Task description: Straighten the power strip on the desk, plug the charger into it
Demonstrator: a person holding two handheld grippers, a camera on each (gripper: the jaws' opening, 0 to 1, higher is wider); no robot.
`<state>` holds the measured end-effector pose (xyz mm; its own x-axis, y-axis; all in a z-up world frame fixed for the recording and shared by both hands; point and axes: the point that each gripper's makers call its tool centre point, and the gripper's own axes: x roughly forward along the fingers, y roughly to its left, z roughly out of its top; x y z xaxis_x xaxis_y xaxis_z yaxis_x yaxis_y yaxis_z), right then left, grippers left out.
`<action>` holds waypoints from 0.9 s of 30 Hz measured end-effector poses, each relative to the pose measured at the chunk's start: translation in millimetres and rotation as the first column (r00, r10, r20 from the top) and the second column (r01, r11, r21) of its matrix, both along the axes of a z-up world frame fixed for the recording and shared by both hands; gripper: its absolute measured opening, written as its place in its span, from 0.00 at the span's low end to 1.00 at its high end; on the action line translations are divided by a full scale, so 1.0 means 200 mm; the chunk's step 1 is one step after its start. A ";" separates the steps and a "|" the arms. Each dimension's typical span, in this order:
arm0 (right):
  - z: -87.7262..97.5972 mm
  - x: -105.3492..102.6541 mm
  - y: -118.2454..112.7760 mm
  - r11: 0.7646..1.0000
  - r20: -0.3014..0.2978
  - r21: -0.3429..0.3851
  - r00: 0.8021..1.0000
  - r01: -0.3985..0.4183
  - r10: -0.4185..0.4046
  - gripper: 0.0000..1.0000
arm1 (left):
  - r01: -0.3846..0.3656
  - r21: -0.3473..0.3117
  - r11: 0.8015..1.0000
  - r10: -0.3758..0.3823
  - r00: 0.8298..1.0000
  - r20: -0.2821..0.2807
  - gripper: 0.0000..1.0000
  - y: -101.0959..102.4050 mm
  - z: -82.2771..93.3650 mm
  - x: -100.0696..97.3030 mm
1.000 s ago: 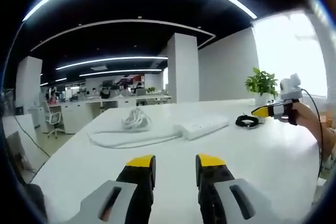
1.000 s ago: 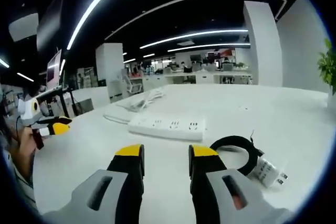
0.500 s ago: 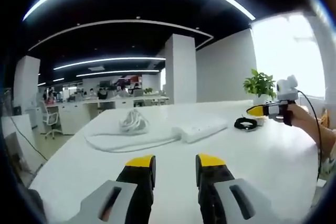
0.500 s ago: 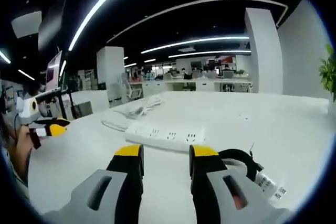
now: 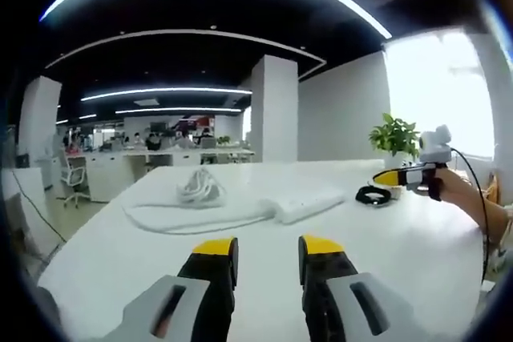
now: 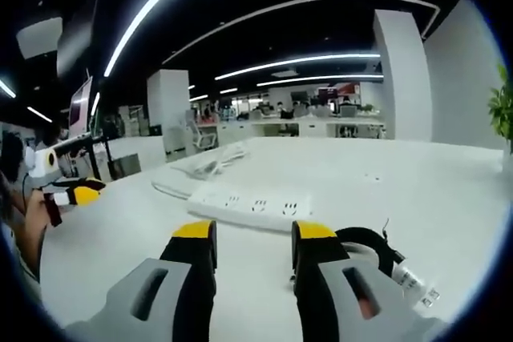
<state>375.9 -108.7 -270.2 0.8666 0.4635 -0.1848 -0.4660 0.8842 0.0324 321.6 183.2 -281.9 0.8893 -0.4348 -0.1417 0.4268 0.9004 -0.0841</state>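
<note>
Desk (image 5: 417, 246), broad and white, in an open office; a white power strip (image 6: 248, 207) lies near its middle, sockets up, its cable (image 5: 192, 218) looping off to a bundle (image 5: 198, 186); a charger (image 6: 410, 282) with a black coiled cord (image 6: 365, 239) lies just beside the strip; the left gripper (image 5: 267, 247) hovers low, jaws apart and empty; the right gripper (image 6: 244, 231) hangs over the charger's cord, jaws apart; a potted plant (image 5: 393, 138) stands at the far edge.

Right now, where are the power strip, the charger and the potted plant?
power strip (image 6: 251, 207): right gripper view, on its socket face.
charger (image 6: 409, 280): right gripper view, on its white body.
potted plant (image 5: 393, 134): left gripper view, on the leaves.
</note>
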 end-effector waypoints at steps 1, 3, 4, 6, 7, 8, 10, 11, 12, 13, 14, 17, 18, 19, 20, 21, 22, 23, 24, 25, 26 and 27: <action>0.00 0.01 -0.01 1.000 -0.001 -0.001 1.000 -0.001 0.001 0.37 | -0.001 0.003 1.000 0.001 1.000 0.003 0.30 0.00 0.00 0.00; -0.01 0.01 -0.01 1.000 0.000 -0.002 1.000 0.001 -0.001 0.38 | -0.001 -0.001 1.000 0.001 1.000 0.009 0.30 0.00 0.01 0.01; -0.01 0.02 -0.01 1.000 0.000 -0.005 1.000 0.001 -0.001 0.38 | -0.001 -0.002 1.000 0.001 1.000 0.010 0.30 0.00 0.01 0.01; -0.02 0.02 -0.01 1.000 -0.008 -0.010 1.000 0.002 -0.002 0.38 | -0.001 0.001 1.000 0.001 1.000 0.008 0.30 0.00 0.01 0.03; -0.02 0.02 -0.01 1.000 -0.011 -0.012 1.000 0.001 -0.002 0.39 | 0.000 0.009 1.000 0.000 1.000 0.006 0.30 0.00 0.01 0.03; -0.03 0.02 -0.01 1.000 -0.013 -0.014 1.000 0.001 -0.001 0.39 | 0.000 0.014 1.000 0.000 1.000 0.005 0.30 0.00 0.01 0.04; -0.03 0.03 -0.01 1.000 -0.016 -0.015 1.000 0.002 -0.002 0.39 | 0.004 0.023 1.000 -0.004 1.000 0.003 0.30 0.00 0.00 0.05; -0.03 0.03 -0.01 1.000 -0.019 -0.015 1.000 0.003 -0.003 0.39 | 0.007 0.025 1.000 -0.007 1.000 0.004 0.30 0.00 0.00 0.05; -0.04 0.03 -0.01 1.000 -0.022 -0.015 1.000 0.002 -0.002 0.39 | 0.009 0.026 1.000 -0.009 1.000 0.004 0.30 0.00 0.00 0.05; -0.04 0.03 -0.01 1.000 -0.023 -0.014 1.000 0.001 -0.001 0.39 | 0.012 0.029 1.000 -0.012 1.000 0.004 0.30 -0.01 0.00 0.06; -0.04 0.03 0.00 1.000 -0.024 -0.013 1.000 0.000 0.000 0.39 | 0.015 0.034 0.999 -0.015 1.000 0.003 0.30 -0.01 0.00 0.06; -0.04 0.04 0.01 1.000 -0.026 -0.011 1.000 -0.006 0.006 0.39 | 0.018 0.043 0.999 -0.018 1.000 0.002 0.30 -0.01 -0.01 0.07; -0.04 0.04 0.01 1.000 -0.024 -0.009 1.000 -0.007 0.007 0.38 | 0.019 0.041 0.999 -0.019 1.000 0.003 0.30 -0.01 0.00 0.07; -0.04 0.04 0.01 1.000 -0.023 -0.008 1.000 -0.008 0.008 0.38 | 0.020 0.038 0.999 -0.020 1.000 0.002 0.30 -0.01 0.00 0.07; -0.04 0.05 0.02 1.000 -0.022 -0.011 1.000 -0.011 0.011 0.38 | 0.024 0.036 0.999 -0.024 1.000 0.002 0.30 -0.02 0.00 0.08; -0.04 0.05 0.02 1.000 -0.021 -0.014 1.000 -0.013 0.013 0.38 | 0.025 0.035 0.999 -0.025 1.000 0.002 0.30 -0.02 0.00 0.09; -0.04 0.05 0.02 1.000 -0.022 -0.017 1.000 -0.014 0.014 0.38 | 0.026 0.036 0.999 -0.026 1.000 0.002 0.30 -0.02 0.00 0.09; -0.04 0.05 0.01 1.000 -0.021 -0.019 1.000 -0.017 0.017 0.38 | 0.026 0.038 0.999 -0.026 1.000 0.001 0.30 -0.02 0.00 0.08; -0.04 0.05 0.02 1.000 -0.020 -0.018 1.000 -0.021 0.021 0.38 | 0.025 0.039 0.999 -0.025 1.000 0.001 0.30 -0.02 0.00 0.08; -0.04 0.05 0.02 1.000 -0.020 -0.016 1.000 -0.024 0.024 0.38 | 0.025 0.040 0.999 -0.025 1.000 0.001 0.30 -0.02 0.01 0.08; -0.04 0.05 0.03 0.999 -0.019 -0.013 0.999 -0.029 0.029 0.38 | 0.025 0.038 0.999 -0.025 1.000 0.000 0.30 -0.02 0.01 0.08; -0.04 0.05 0.03 0.999 -0.021 -0.012 0.999 -0.033 0.032 0.37 | 0.024 0.034 0.999 -0.024 1.000 0.000 0.29 -0.02 0.01 0.08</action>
